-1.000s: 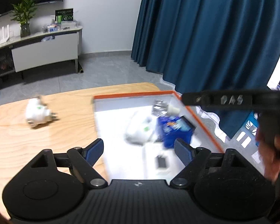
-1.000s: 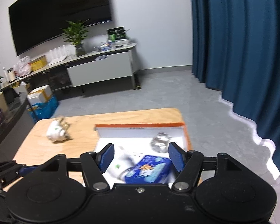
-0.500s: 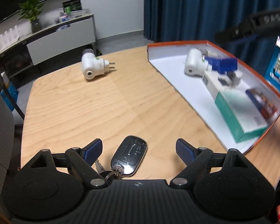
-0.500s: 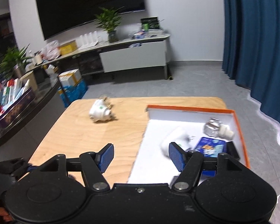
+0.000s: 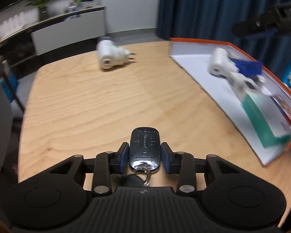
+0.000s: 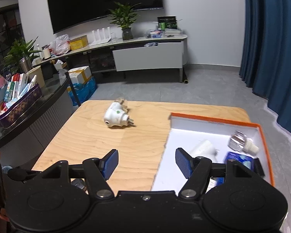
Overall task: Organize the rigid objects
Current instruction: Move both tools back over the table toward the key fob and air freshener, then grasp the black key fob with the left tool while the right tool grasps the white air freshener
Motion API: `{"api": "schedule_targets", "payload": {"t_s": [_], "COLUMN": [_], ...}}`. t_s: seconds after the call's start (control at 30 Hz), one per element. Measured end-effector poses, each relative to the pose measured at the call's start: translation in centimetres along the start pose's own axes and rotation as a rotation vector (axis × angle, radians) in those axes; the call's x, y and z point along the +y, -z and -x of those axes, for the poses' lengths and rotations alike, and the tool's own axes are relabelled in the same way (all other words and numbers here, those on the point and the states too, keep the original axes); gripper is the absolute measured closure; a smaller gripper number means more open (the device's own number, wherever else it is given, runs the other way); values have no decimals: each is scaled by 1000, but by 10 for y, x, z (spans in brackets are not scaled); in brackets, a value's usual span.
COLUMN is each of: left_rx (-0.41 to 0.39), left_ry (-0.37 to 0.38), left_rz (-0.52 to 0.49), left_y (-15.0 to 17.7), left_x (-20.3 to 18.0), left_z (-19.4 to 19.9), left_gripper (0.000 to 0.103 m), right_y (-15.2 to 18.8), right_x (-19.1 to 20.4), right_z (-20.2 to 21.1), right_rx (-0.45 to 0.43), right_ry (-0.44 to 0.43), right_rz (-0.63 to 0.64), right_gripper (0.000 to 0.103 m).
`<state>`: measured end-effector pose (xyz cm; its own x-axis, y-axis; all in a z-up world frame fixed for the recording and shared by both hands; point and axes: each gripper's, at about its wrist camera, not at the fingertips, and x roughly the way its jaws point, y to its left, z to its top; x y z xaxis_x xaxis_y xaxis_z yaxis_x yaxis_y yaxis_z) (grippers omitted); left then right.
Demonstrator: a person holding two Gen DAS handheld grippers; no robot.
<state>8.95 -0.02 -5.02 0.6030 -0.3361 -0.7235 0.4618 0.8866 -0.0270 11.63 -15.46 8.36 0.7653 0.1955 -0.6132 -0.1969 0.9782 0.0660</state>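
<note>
We see a white wall [image 6: 203,19], wall TV [image 6: 99,2], grey tiled floor [image 6: 203,89], blue curtain [image 6: 271,38], low cabinet [image 6: 147,56], 2 potted plants.

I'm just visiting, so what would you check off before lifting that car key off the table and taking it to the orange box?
1. Left gripper closed on the key fob: ok, both blue pads press its sides.
2. Key ring hanging free below the fob: cannot tell, partly hidden by the gripper.
3. Wooden table bare between fob and orange box: ok.
4. Free room in the box: ok, white floor shows at its near left side.
5. Right gripper out of the way: ok, open, holding nothing.
6. White plug adapter off the route: ok, far across the table.
</note>
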Motion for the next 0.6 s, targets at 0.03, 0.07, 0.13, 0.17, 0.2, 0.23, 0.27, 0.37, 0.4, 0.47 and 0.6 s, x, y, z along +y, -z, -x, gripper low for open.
{"api": "schedule_targets", "payload": {"t_s": [0.03, 0.07, 0.13, 0.17, 0.2, 0.23, 0.27, 0.37, 0.4, 0.47, 0.6], "left_rx": [-2, -7, -18, -28, -38, -47, -59, -84, -92, -110, -128], "left_ry": [-19, -38, -82, -102, -118, -129, -135, -166, -173, -183, -155], "left_rz": [27, 61, 125, 151, 181, 211, 238, 298, 305, 301, 327], "left_y": [-2, -4, -9, -11, -13, -16, -18, -29, -33, -39, -40], "left_x": [5, 10, 22, 27, 33, 38, 43, 57, 60, 63, 65], "left_z": [0, -2, -5, -5, -6, -6, -6, -9, -10, -12, -15], "left_gripper": [67, 67, 67, 67, 67, 67, 67, 67, 67, 67, 67], "right_y": [-2, -4, -9, -13, -15, -19, -23, -38, -44, -55, -75], "right_x": [4, 8, 15, 19, 23, 28, 32, 48, 54, 63, 78], "right_z": [-6, -12, -27, -35, -44, -55, -65, -98, -111, -134, -180], "right_rx": [4, 8, 17, 23, 29, 37, 42, 53, 56, 63, 88], "right_ry": [-7, -11, -24, -31, -38, -48, -60, -88, -84, -71, -39], "right_rz": [12, 23, 42, 49, 54, 59, 63, 71, 78, 94, 136], "right_gripper": [25, 25, 25, 25, 25, 24, 23, 18, 17, 16, 14]}}
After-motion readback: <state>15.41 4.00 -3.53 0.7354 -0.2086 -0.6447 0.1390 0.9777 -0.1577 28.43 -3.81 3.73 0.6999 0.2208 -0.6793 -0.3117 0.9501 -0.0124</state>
